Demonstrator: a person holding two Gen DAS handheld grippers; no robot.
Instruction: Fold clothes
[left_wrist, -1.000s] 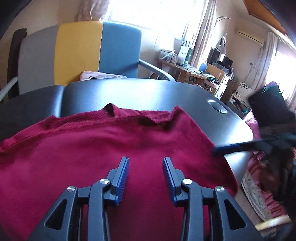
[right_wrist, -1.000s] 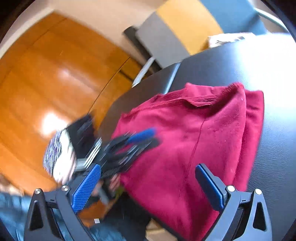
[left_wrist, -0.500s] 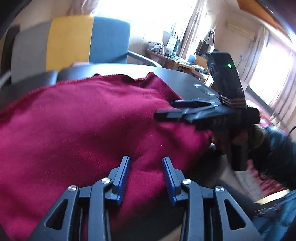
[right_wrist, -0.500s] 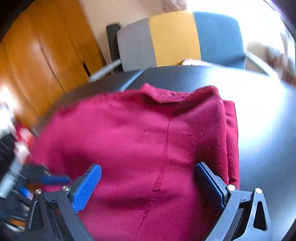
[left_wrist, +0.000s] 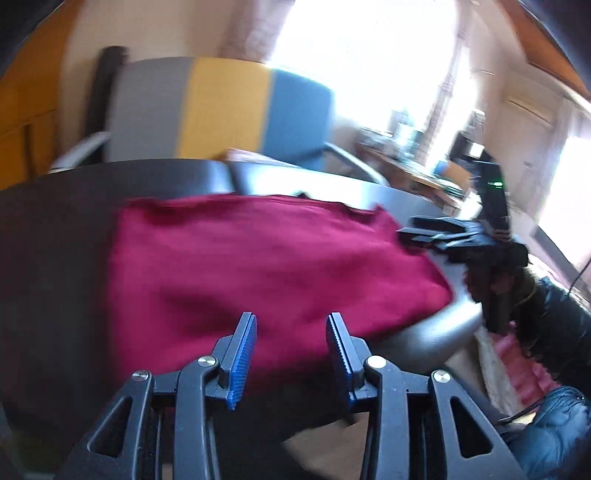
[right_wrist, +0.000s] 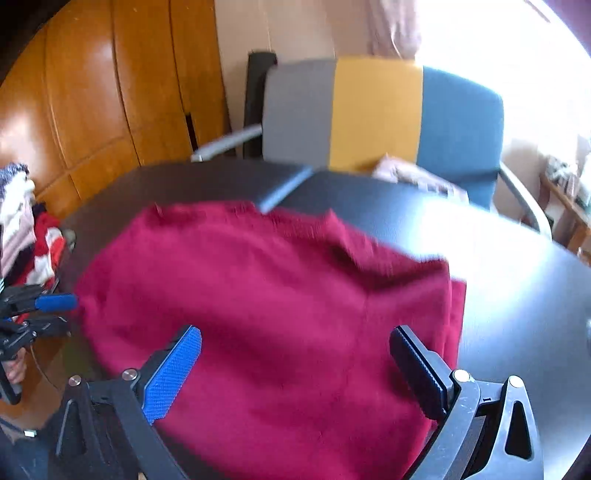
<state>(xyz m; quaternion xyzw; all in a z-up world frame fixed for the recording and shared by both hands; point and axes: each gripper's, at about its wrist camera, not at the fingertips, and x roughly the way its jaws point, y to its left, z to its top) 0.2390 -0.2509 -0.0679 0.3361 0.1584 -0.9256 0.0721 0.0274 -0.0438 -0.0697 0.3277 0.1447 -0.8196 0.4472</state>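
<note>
- Left wrist view: as the frame is smeared, detail is thin, but the dark red knitted sweater (left_wrist: 258, 266) lies flat on the round black table (left_wrist: 55, 258), near its front edge, folded to a rough rectangle.
- The left gripper (left_wrist: 290, 354) hovers over the sweater's near hem. Its blue-padded fingers (left_wrist: 242, 363) stand partly apart and are opening; nothing is pinched between them.
- The right gripper (left_wrist: 436, 232) shows at the garment's right corner, just beside the cloth. Whether it touches cannot be told from here.
- Behind the table stands a grey, yellow and blue upholstered armchair (left_wrist: 229, 114).
- Right wrist view: the same sweater (right_wrist: 277, 314) fills the middle, its neckline toward the armchair (right_wrist: 376, 110), a doubled fold along its right side.
- The right gripper (right_wrist: 295, 369) is spread wide over the cloth, its blue pad (right_wrist: 173, 373) clear of it; nothing is held.
- The left gripper (right_wrist: 44, 314) sits at the sweater's left edge.
- Handling, as judgement: soft, limp, light knit; fuzzy, so not slippery; nothing fragile. It will sag and stretch if lifted by one point.
- Best hold: pinch all layers at the two near corners, one gripper each.
</note>
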